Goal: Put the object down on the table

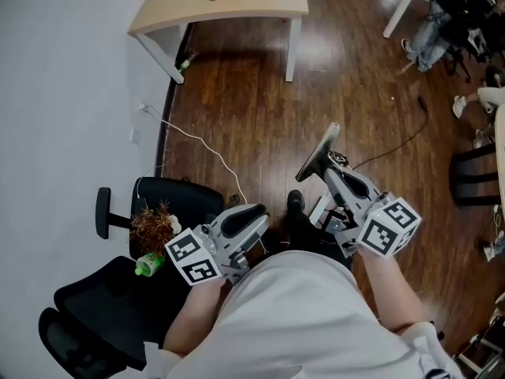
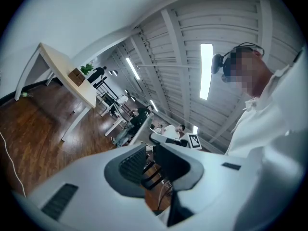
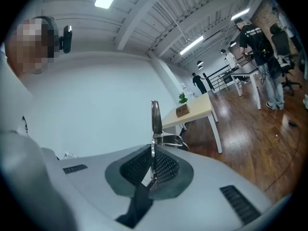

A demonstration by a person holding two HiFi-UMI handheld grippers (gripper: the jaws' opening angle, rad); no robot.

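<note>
Right gripper view shows the right gripper [image 3: 151,165] pinching a metal utensil [image 3: 155,119], the left gripper [image 2: 150,160] jaws spread and empty; best lower it flat onto the far tabletop [image 3: 204,107] before releasing.

Bright, even indoor light from long ceiling strip lights [image 2: 206,71] at upper centre of the left gripper view, with pale glare on the dark wooden floor [image 1: 316,50] near the top of the head view. Heavy fisheye bending and black corners in both gripper views. Soft glint along the metal utensil [image 3: 155,117], lower foreground slightly blurred.
</note>
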